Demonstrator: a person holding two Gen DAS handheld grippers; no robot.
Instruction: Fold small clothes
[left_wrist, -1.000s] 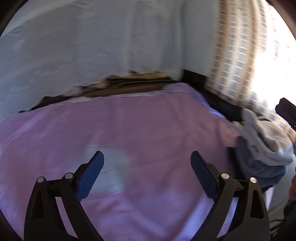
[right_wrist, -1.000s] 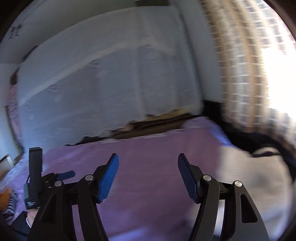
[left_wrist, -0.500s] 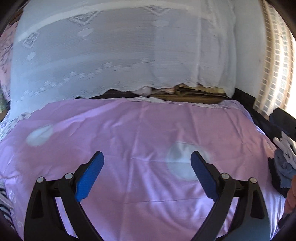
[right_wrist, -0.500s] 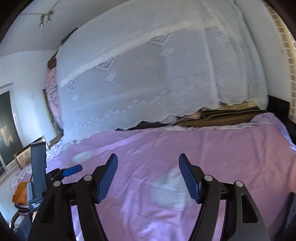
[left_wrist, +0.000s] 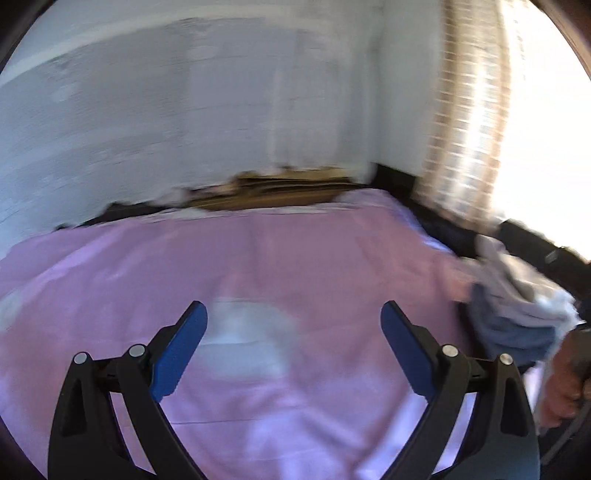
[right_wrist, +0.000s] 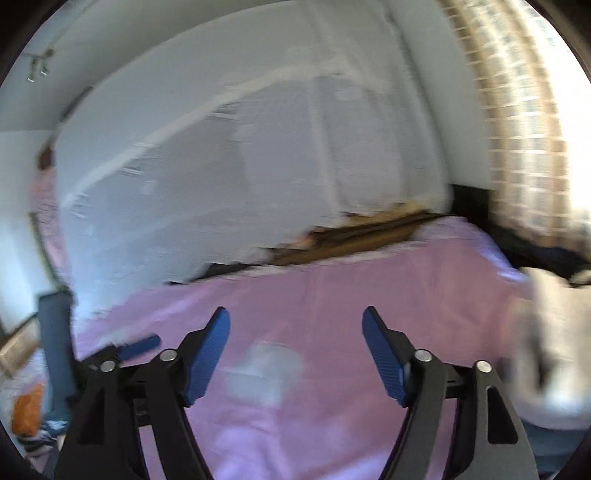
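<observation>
With both our left gripper (left_wrist: 293, 343) and right gripper (right_wrist: 296, 350) jaws apart (empty), we risked snagging several garments from the clothes pile (left_wrist: 517, 310).

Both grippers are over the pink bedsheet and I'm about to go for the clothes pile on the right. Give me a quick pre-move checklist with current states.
1. Left gripper empty, jaws spread wide: ok.
2. Right gripper empty, jaws spread wide: ok.
3. Heap of small grey, white and blue clothes in view at the right edge of the pink bedsheet: ok.
4. A single garment can be picked out of the heap: cannot tell, motion blur merges the pieces.
5. Flat sheet area ahead of both grippers for folding: ok, only a pale round patch shows there.
6. Views sharp enough to aim: not ok, both are smeared.
</observation>
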